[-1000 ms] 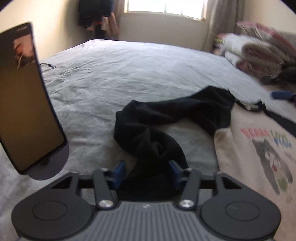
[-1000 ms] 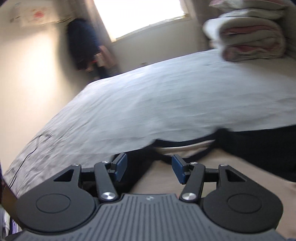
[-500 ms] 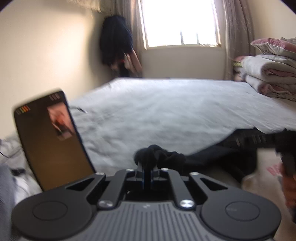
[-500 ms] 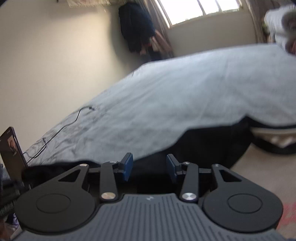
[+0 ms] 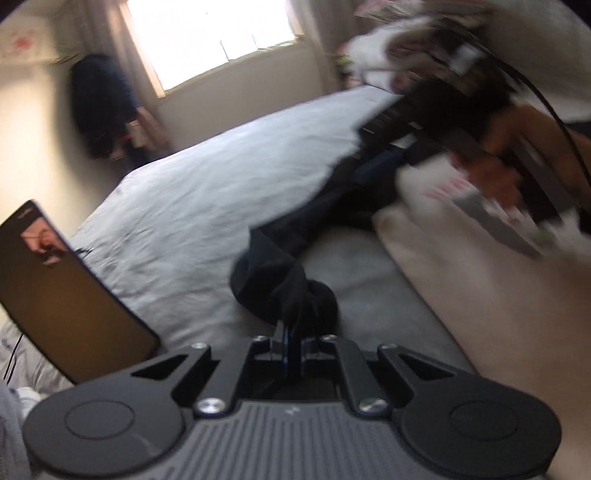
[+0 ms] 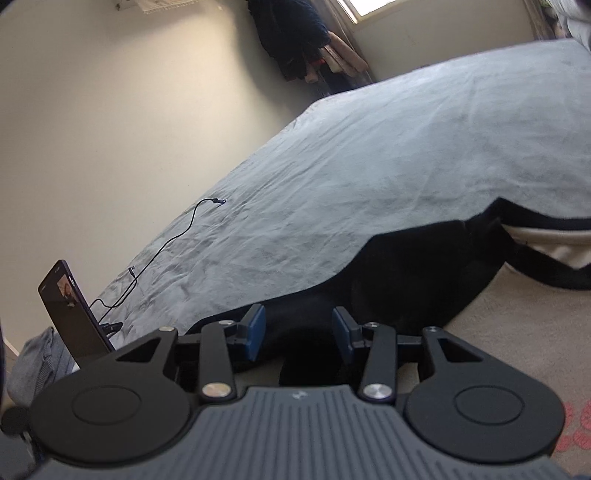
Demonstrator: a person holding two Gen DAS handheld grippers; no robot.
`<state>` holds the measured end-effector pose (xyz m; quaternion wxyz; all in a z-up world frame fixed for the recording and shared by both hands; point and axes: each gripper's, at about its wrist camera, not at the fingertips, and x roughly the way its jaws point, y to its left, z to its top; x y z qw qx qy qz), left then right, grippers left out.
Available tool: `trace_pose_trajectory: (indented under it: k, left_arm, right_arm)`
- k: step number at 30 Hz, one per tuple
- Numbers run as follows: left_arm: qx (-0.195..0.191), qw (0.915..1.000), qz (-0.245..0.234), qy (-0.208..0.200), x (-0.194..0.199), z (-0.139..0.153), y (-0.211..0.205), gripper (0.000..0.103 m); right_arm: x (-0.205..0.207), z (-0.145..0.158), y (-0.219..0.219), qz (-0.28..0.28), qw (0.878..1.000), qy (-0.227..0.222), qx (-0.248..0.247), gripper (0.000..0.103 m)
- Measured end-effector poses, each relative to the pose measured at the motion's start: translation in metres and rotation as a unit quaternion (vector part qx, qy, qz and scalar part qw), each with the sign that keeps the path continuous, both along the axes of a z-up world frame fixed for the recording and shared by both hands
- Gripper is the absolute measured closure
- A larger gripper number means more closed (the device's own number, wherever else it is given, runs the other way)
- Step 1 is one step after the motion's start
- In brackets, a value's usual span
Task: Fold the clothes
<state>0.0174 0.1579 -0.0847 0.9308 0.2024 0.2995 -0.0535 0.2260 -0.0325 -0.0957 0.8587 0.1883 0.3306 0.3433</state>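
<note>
Item 1: my left gripper (image 5: 291,354), fingers pressed together on the bunched end of a black sleeve (image 5: 284,284), which twists away from the tips toward the body of the garment.

Item 2: my right gripper (image 6: 298,334), jaws spread apart with blue pads (image 6: 255,332), nothing between them; it hovers low over the black sleeve's upper part, next to the cream front.

Item 3: sweatshirt (image 5: 461,280), cream body with black sleeves and red lettering, lying on the bed at my right. In the right wrist view its black-trimmed collar (image 6: 546,236) lies open beyond the sleeve.

Item 4: phone (image 5: 62,295), dark screen, propped upright at the near left edge of the bed.

Item 5: my right hand (image 5: 498,173), blurred in the left wrist view, gripping the handle over the sweatshirt.

Item 6: grey bedsheet (image 6: 369,177), wrinkled, with a black cable (image 6: 173,236) trailing across it.

Item 7: folded blankets (image 5: 406,48), blurred, far right.

Item 8: window (image 5: 214,33), bright, far wall; dark clothes (image 6: 295,33) hanging beside it.
</note>
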Motion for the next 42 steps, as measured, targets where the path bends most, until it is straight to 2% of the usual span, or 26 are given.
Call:
trace_pose_trajectory:
  k: [1, 7, 10, 12, 13, 14, 16, 19, 21, 23, 25, 26, 27, 30, 34, 39, 42]
  left_arm:
    - [0.010, 0.9999, -0.013, 0.004, -0.002, -0.005, -0.005, 0.097]
    - [-0.022, 0.9981, -0.048, 0.032, -0.014, -0.007, -0.007, 0.095]
    - [-0.047, 0.9969, -0.055, 0.030, -0.020, 0.004, -0.001, 0.090]
    - [-0.053, 0.9979, -0.035, 0.015, -0.024, 0.014, 0.006, 0.077]
    - [-0.057, 0.9980, -0.027, 0.009, -0.024, 0.016, 0.009, 0.059]
    - [-0.060, 0.9980, -0.020, 0.003, -0.025, 0.018, 0.013, 0.048]
    - [-0.064, 0.9979, -0.009, 0.003, -0.024, 0.019, 0.017, 0.045]
    - [-0.058, 0.9979, -0.005, 0.029, -0.017, 0.009, 0.016, 0.046]
    - [-0.048, 0.9984, -0.004, 0.032, -0.015, 0.003, 0.013, 0.051]
    - [-0.041, 0.9990, 0.005, 0.016, -0.013, 0.001, 0.013, 0.074]
    - [-0.055, 0.9982, 0.022, 0.003, -0.011, 0.004, 0.016, 0.090]
    - [-0.066, 0.9973, 0.031, -0.008, -0.011, 0.007, 0.018, 0.098]
    - [-0.069, 0.9966, 0.040, -0.020, -0.009, 0.012, 0.019, 0.101]
    - [-0.057, 0.9946, 0.066, -0.055, -0.001, 0.034, 0.023, 0.101]
    - [-0.044, 0.9919, 0.090, -0.078, 0.027, 0.083, 0.034, 0.101]
    - [-0.010, 0.9909, 0.118, -0.064, 0.078, 0.133, 0.050, 0.101]
    - [-0.005, 0.9896, 0.136, -0.046, 0.103, 0.152, 0.064, 0.101]
  right_arm:
    - [-0.001, 0.001, 0.000, 0.006, 1.000, 0.005, 0.010, 0.058]
    - [-0.004, 0.000, 0.010, 0.059, 0.994, 0.050, 0.077, 0.058]
    - [-0.004, -0.006, 0.022, 0.071, 0.992, 0.070, 0.073, 0.058]
    - [-0.001, -0.003, 0.013, 0.051, 0.994, 0.063, 0.079, 0.058]
    - [0.000, -0.001, 0.008, 0.041, 0.994, 0.059, 0.082, 0.058]
    - [0.001, 0.000, 0.003, 0.031, 0.994, 0.055, 0.085, 0.058]
    - [0.004, 0.003, -0.006, 0.011, 0.995, 0.048, 0.091, 0.058]
    - [0.008, 0.005, -0.019, -0.013, 0.994, 0.043, 0.101, 0.058]
    - [0.011, 0.003, -0.023, -0.017, 0.992, 0.049, 0.111, 0.058]
    - [0.013, 0.000, -0.023, -0.013, 0.991, 0.058, 0.119, 0.058]
    - [0.012, -0.001, -0.019, -0.007, 0.991, 0.060, 0.115, 0.058]
    - [0.012, -0.001, -0.017, -0.004, 0.992, 0.059, 0.112, 0.058]
    - [0.010, -0.001, -0.016, -0.004, 0.992, 0.057, 0.109, 0.058]
    - [0.011, -0.001, -0.019, -0.013, 0.993, 0.054, 0.106, 0.058]
    - [0.011, -0.006, -0.024, -0.029, 0.993, 0.057, 0.101, 0.058]
    - [0.012, -0.010, -0.023, -0.037, 0.993, 0.059, 0.090, 0.058]
    - [0.014, -0.012, -0.022, -0.040, 0.994, 0.061, 0.087, 0.058]
